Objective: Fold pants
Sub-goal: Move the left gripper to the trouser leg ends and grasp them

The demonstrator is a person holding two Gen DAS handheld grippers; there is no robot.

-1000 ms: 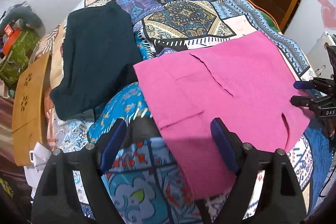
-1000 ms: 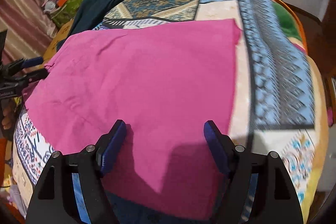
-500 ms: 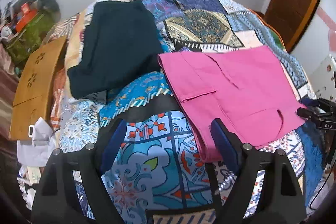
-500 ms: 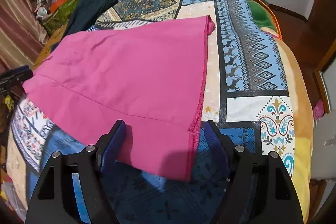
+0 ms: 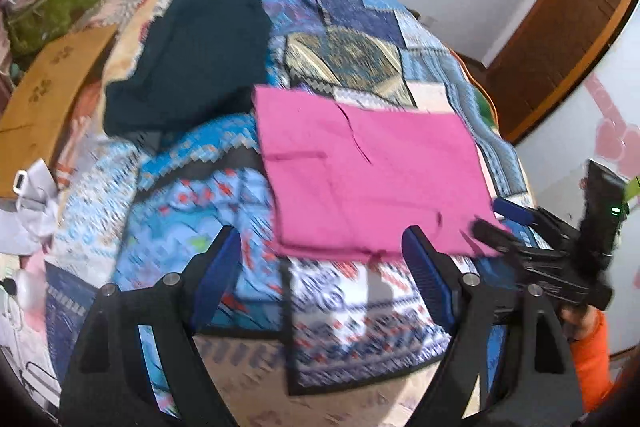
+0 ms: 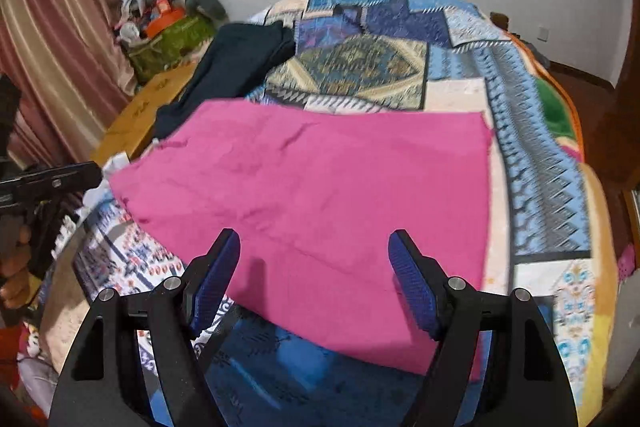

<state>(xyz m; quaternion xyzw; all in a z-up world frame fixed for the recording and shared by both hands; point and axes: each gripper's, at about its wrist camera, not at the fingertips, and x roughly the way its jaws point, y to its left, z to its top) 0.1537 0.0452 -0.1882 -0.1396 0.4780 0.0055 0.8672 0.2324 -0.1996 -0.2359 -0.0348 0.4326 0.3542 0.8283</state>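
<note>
Pink pants lie folded flat on a patterned bedspread; they also show in the right wrist view. My left gripper is open and empty, held above the bed's near edge, short of the pants' near hem. My right gripper is open and empty above the pants' near edge. In the left wrist view the right gripper sits at the pants' right corner, touching nothing that I can see.
A dark folded garment lies on the bed's far left, also in the right wrist view. A wooden board and a pile of clutter stand left of the bed. A brown door is at the right.
Both grippers have pulled back and up from the pants, which now look smaller and farther. The pants lie still on the bed. Both grippers stay open.
</note>
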